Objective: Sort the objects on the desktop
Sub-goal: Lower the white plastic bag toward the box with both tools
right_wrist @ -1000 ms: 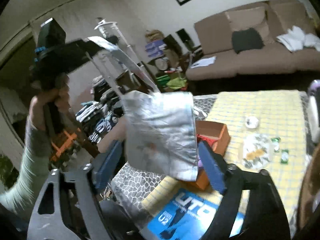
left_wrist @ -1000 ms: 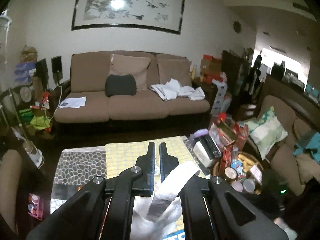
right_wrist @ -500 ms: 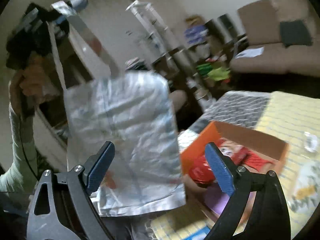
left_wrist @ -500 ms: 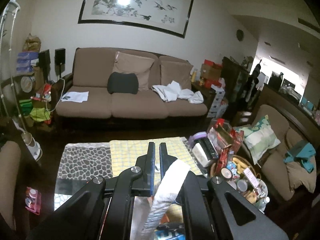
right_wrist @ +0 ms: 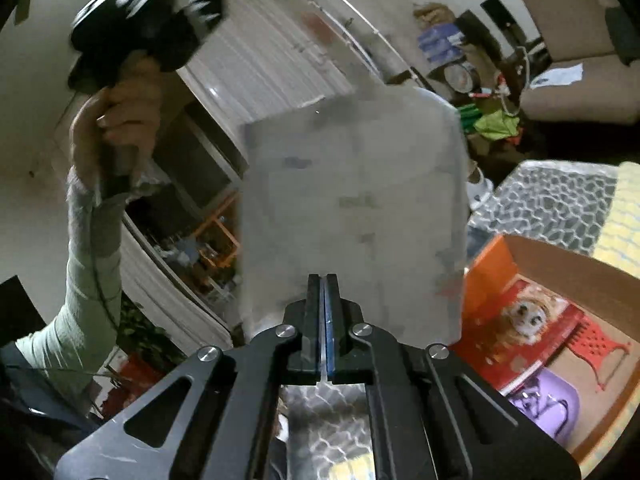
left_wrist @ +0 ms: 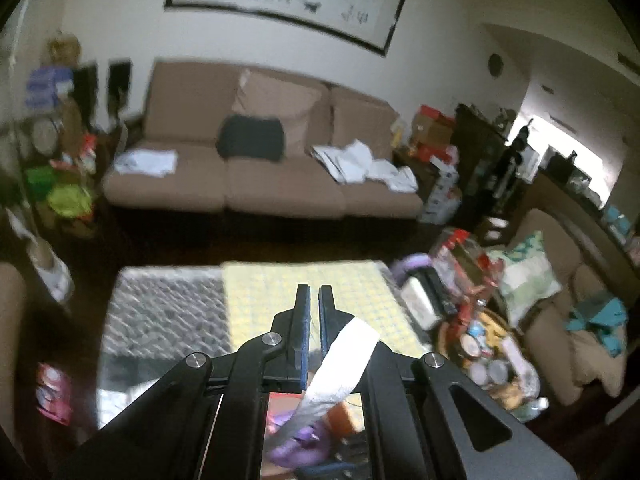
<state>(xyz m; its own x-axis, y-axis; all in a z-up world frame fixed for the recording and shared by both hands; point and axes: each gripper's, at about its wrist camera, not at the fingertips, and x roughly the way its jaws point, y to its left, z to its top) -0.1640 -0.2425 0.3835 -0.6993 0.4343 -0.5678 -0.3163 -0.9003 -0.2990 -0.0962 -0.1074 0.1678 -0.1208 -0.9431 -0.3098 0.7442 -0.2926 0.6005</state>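
Step in hand: bagging — a silver foil bag (right_wrist: 352,208) hangs in the air over the desk (right_wrist: 552,196), stretched between both grippers.
Left gripper (left_wrist: 314,320): jaws closed tight on the bag's strap (left_wrist: 340,364), which trails down from them.
Right gripper (right_wrist: 323,316): jaws have just snapped closed, pinching the bag's lower edge.
Nearby: orange box (right_wrist: 560,280) on the desk just right of the bag, holding a red item and a purple one.
Next move, as I judge it: steady or spread the bag — mouth clear, no tearing of the foil — before loading or stowing it.
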